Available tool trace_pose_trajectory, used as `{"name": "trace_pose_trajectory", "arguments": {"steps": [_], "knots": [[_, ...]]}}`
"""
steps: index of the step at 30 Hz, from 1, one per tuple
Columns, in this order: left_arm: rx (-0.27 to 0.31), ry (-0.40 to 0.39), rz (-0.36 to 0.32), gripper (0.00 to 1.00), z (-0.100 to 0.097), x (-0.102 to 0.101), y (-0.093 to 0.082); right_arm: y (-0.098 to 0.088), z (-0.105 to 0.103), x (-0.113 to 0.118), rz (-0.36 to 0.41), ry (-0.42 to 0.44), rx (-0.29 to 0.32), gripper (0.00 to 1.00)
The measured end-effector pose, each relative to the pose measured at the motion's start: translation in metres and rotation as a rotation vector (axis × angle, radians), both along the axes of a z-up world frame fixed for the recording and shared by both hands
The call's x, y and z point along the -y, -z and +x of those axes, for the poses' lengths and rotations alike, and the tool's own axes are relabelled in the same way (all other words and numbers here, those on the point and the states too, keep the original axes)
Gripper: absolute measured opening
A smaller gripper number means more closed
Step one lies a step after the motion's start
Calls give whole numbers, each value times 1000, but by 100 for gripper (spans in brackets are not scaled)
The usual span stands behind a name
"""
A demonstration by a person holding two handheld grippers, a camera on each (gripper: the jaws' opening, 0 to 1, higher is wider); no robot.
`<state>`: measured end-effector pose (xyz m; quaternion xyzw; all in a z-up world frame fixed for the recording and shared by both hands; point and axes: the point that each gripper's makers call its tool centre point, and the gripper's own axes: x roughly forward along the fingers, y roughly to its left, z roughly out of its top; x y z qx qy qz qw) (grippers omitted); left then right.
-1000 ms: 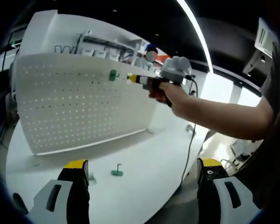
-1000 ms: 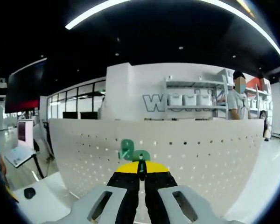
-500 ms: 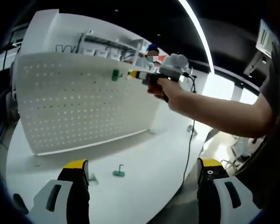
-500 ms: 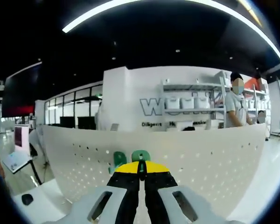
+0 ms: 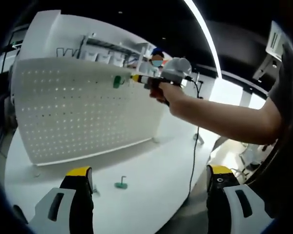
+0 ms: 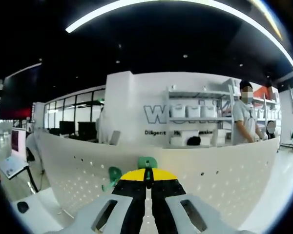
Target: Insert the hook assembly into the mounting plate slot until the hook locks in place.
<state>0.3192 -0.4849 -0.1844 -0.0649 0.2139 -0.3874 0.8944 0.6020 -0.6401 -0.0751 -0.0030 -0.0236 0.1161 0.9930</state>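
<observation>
**Green hook going up against the top of the pegboard**

Left gripper view: the left gripper is hanging low with its yellow-tipped jaws spread wide and holding nothing. Ahead, a white pegboard is standing upright on a smooth white worktop, rows of small round holes all over it. The person's hand is reaching in from the right with the right gripper, pushing a small green plastic hook at the board near its top edge, long axis pointing roughly into the board. A second green hook is lying on the worktop in front of the board, thin stem sticking up, with plenty of bare surface around it.

Right gripper view: the right gripper is sitting with its jaws pinched together on the green hook, which is poking just over the board's top edge. Another green hook is sitting on the pegboard just to the left. A person is standing beyond it by white shelves.
</observation>
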Motion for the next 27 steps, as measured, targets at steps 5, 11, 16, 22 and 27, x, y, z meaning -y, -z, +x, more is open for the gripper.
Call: {"name": "trace_pose_trajectory", "arguments": {"steps": [5, 11, 16, 22, 27], "knots": [[1, 1, 3, 98, 0, 0, 0, -1, 1, -1, 7, 12, 3, 1], [-3, -16, 3, 98, 1, -6, 1, -1, -1, -3, 13, 25, 8, 1], [-5, -20, 3, 98, 1, -7, 2, -2, -2, -4, 6, 37, 12, 1], [-10, -20, 3, 97, 1, -8, 4, 1, -2, -2, 4, 45, 3, 1], [-12, -31, 5, 97, 3, -13, 5, 6, -2, -3, -1, 46, -4, 1]]}}
